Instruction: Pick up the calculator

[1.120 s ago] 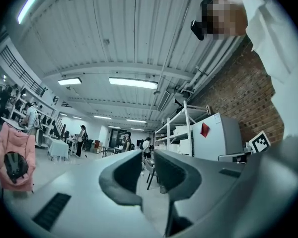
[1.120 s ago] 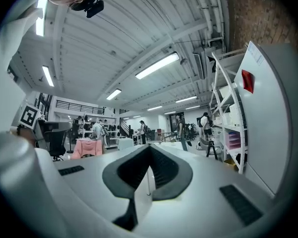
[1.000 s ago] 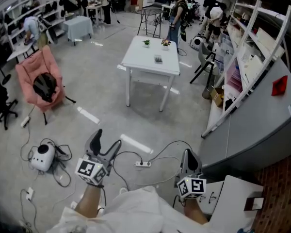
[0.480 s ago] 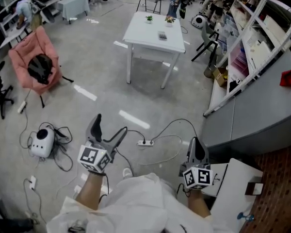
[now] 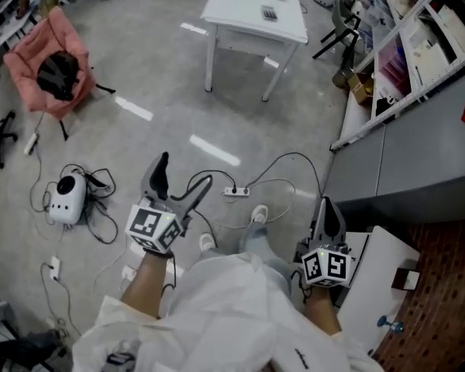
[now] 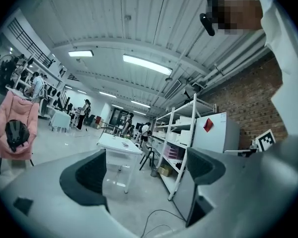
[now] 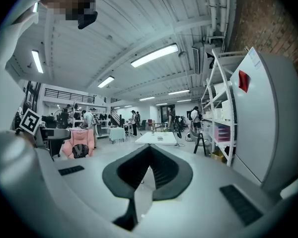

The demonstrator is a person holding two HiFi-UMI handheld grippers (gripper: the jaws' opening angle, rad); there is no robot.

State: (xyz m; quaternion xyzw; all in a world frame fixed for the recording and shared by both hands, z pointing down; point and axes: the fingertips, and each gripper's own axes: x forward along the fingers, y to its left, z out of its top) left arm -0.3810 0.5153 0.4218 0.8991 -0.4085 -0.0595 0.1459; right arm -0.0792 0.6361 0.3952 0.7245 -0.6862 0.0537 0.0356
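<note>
The calculator (image 5: 270, 12) is a small dark slab lying on a white table (image 5: 236, 15) far off across the room. It shows only as a tiny speck in the left gripper view (image 6: 125, 144) and the right gripper view (image 7: 160, 138). My left gripper (image 5: 186, 170) hangs over the floor, far short of the table. Its jaws have just been opening and now stand wide with nothing between them (image 6: 144, 170). My right gripper (image 5: 326, 208) is shut, its pads meeting with nothing held (image 7: 150, 152). Both point roughly toward the table.
A pink chair (image 5: 50, 56) holding a black bag stands at the left. A white device (image 5: 66, 200) with tangled cables and a power strip (image 5: 234, 193) lie on the floor ahead. White shelving (image 5: 403, 60) and a grey cabinet (image 5: 426, 153) line the right side.
The table has slid toward the top edge of the head view. The left jaws have spread wider. Both grippers sit a little lower, the right one still shut.
</note>
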